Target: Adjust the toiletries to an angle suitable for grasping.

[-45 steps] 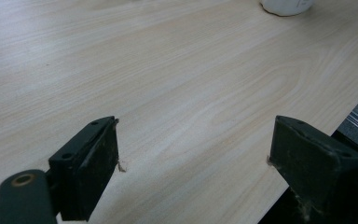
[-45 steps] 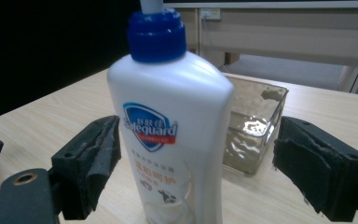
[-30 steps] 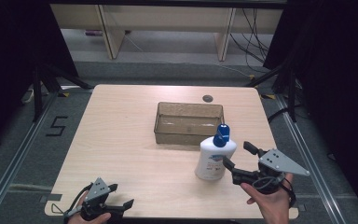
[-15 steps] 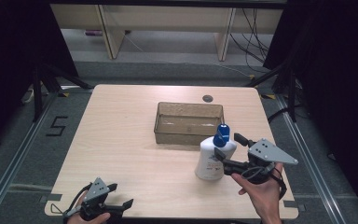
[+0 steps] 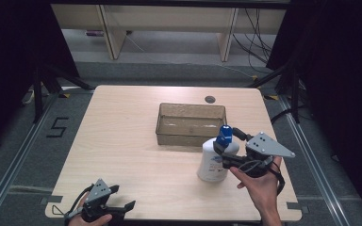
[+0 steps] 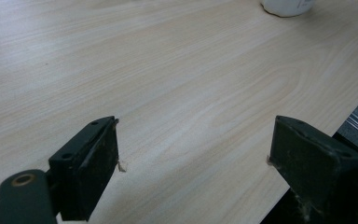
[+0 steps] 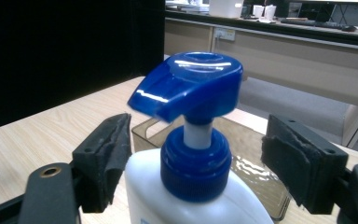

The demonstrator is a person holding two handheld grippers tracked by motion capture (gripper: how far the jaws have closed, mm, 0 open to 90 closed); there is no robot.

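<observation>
Right gripper closing in on the pump bottle's neck, grasp not yet made.

At the lower left of the high view the left gripper (image 5: 122, 210) rests on the pale wooden table (image 5: 122, 141), jaws wide apart with nothing between them. Right of centre stands the white plastic bottle with a blue pump head (image 5: 215, 157), upright, just in front of the clear brown rectangular tray (image 5: 191, 123). The right gripper (image 7: 193, 163) straddles its blue screw collar (image 7: 195, 163); its jaws have just been closing, yet both pads (image 7: 114, 156) sit clear of the collar. Next, I judge, it must pinch squarely on the collar, then lift toward the tray.
</observation>
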